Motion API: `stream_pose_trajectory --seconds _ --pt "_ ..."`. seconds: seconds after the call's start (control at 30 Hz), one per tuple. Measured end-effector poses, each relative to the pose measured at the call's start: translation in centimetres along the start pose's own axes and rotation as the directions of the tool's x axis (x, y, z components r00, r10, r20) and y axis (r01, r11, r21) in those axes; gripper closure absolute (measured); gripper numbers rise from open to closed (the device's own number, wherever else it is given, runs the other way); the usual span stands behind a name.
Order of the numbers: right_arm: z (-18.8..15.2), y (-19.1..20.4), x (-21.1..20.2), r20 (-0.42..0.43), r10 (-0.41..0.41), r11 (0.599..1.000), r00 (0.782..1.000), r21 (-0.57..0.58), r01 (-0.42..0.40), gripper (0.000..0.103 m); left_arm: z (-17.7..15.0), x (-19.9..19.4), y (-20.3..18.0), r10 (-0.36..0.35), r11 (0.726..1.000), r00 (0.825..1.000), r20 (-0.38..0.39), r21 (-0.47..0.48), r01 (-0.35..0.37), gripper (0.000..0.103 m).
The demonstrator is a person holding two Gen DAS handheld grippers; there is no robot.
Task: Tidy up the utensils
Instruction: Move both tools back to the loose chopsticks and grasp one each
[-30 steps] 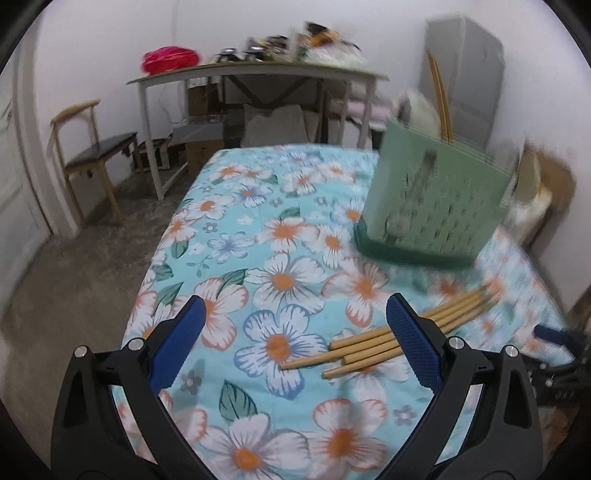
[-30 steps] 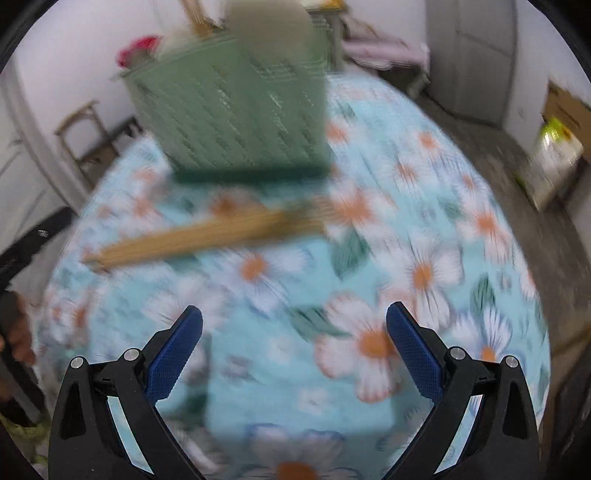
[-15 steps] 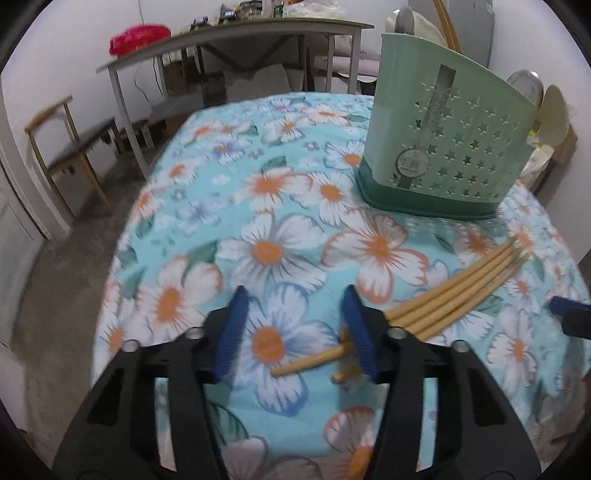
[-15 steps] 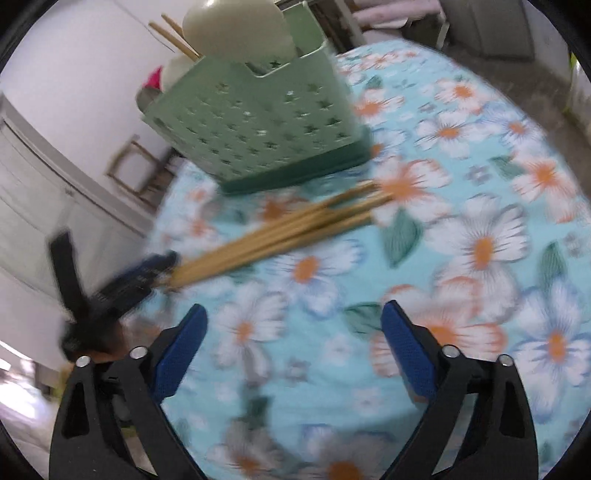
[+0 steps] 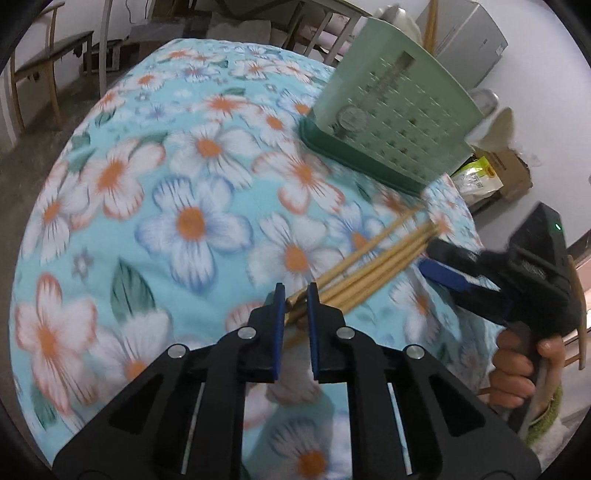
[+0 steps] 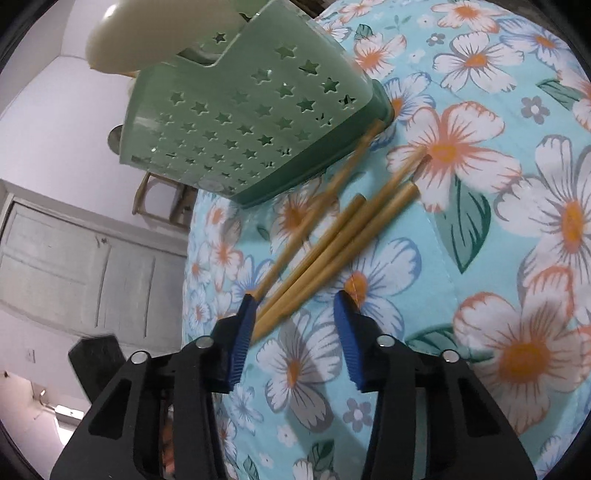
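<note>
Several bamboo chopsticks (image 5: 373,258) lie in a bunch on the floral tablecloth (image 5: 192,221), in front of a green star-holed utensil holder (image 5: 395,118). My left gripper (image 5: 295,299) is shut on the near ends of the chopsticks. My right gripper (image 6: 293,306) is open, its fingers straddling the other ends of the chopsticks (image 6: 332,236), just above the cloth. The right gripper also shows in the left wrist view (image 5: 454,273). The holder (image 6: 240,122) holds a cream spoon (image 6: 162,33) and other utensils.
A wooden chair (image 5: 44,66) and a table's legs stand beyond the table's far left edge. A grey cabinet (image 5: 469,40) and a cardboard box (image 5: 506,173) with a bag are at the right. A white door (image 6: 74,266) shows in the right wrist view.
My left gripper moved forward and closed on the near ends of the chopsticks. My right gripper came down to the chopsticks' other ends and narrowed its opening.
</note>
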State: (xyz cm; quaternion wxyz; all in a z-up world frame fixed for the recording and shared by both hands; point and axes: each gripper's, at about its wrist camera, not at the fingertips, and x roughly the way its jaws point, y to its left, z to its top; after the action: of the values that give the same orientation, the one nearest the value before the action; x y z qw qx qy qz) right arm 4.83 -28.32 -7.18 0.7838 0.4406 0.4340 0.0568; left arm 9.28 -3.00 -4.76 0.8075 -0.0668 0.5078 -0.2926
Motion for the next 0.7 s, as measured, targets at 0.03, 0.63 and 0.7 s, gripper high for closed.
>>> stream_pose_trajectory --seconds 0.03,0.63,0.7 --pt "0.0 0.0 0.2 0.003 -0.008 1.0 1.0 0.001 0.008 0.068 -0.5 -0.1 -0.3 -0.004 1.0 1.0 -0.002 -0.005 0.004 0.095" --pt "-1.5 2.2 2.9 -0.096 -0.008 0.993 0.995 -0.121 -0.004 0.094 -8.2 -2.0 -3.1 -0.144 0.982 0.989 -0.043 -0.127 0.138 0.098" --pt "-1.4 2.1 2.6 -0.096 -0.011 0.994 0.995 -0.113 0.0 0.094 -8.3 -2.3 -3.1 -0.126 0.983 0.992 -0.029 -0.136 0.121 0.098"
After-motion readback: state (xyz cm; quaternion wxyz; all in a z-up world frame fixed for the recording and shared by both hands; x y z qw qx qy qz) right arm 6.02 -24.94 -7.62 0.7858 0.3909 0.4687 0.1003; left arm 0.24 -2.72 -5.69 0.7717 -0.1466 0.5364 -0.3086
